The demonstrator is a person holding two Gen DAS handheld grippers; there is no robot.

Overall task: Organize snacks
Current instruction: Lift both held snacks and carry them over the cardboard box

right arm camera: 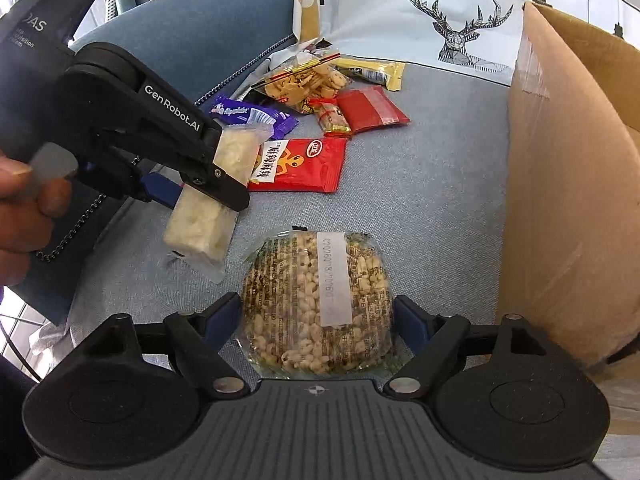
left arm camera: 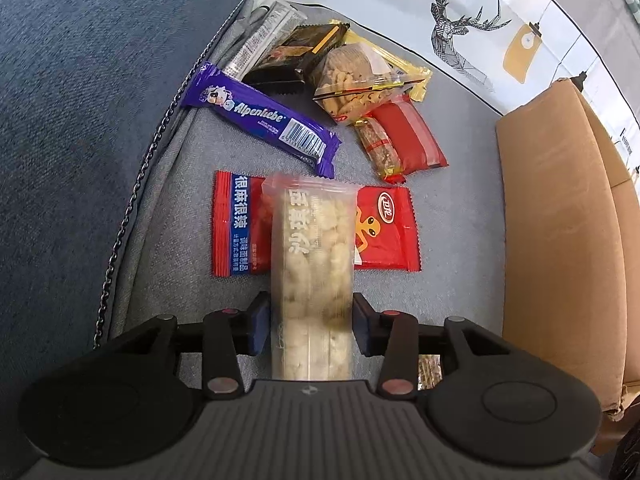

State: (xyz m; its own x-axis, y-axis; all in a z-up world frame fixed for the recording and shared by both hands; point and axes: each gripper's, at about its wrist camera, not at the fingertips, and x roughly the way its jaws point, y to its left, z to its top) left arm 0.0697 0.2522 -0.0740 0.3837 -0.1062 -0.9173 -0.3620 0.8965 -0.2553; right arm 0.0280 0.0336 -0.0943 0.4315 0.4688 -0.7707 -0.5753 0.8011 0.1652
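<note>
Left-hand hand-held gripper [left arm camera: 310, 322] is clamped on a pale puffed-rice bar [left arm camera: 312, 272] in a clear wrapper; both blue pads press its long sides, and the jaws stand about half apart. From the right wrist view this hand-held gripper [right arm camera: 200, 184] carries the bar [right arm camera: 208, 216] tilted, clear of the grey-blue cushion [right arm camera: 420, 208], with a person's fingers [right arm camera: 36, 196] on its handle.

Right-hand hand-held gripper [right arm camera: 318, 320] stands wide, its pads on either side of a round puffed-grain cake [right arm camera: 316, 300] in clear wrap with a white label. The left pad touches the wrap; whether the right pad presses it I cannot tell.

Beyond the bar lies a red spicy snack packet [left arm camera: 384, 232], flat on the cushion. Further back are a purple Alpenliebe bar [left arm camera: 260, 120], a plain red packet [left arm camera: 412, 136], a clear bag of biscuits [left arm camera: 356, 76], and a dark wrapper [left arm camera: 296, 52] near a silver stick [left arm camera: 260, 40], all loosely heaped by the cushion's seam. An open cardboard box [left arm camera: 560, 220] stands at the right, just beside the snacks.
</note>
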